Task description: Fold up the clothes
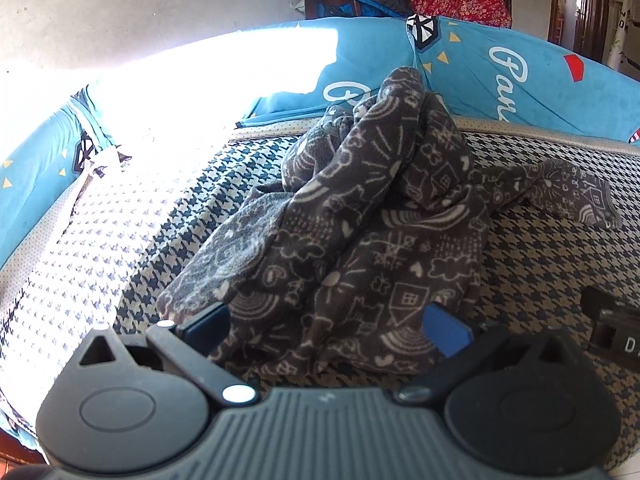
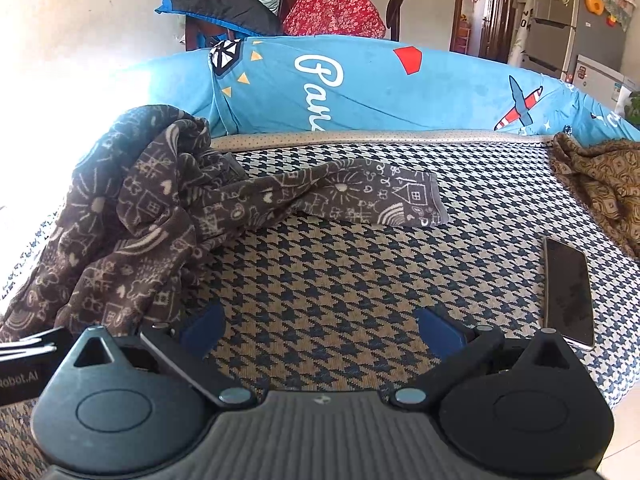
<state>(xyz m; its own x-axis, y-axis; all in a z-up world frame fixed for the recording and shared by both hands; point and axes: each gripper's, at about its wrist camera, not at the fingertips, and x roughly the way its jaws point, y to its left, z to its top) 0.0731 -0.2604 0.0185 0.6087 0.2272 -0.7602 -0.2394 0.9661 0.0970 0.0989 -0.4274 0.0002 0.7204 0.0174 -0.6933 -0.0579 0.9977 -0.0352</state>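
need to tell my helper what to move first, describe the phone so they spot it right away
Start from the houndstooth-patterned bed cover in front of the long blue cushion. On its right side, beyond the right gripper, lies a smartphone, flat with its dark screen up. It is the only hard, glossy thing there: the crumpled grey doodle-print garment and the brown patterned cloth are both soft fabric.

Glare washes out the houndstooth cover [image 1: 100,208] beside the grey garment [image 1: 360,220].
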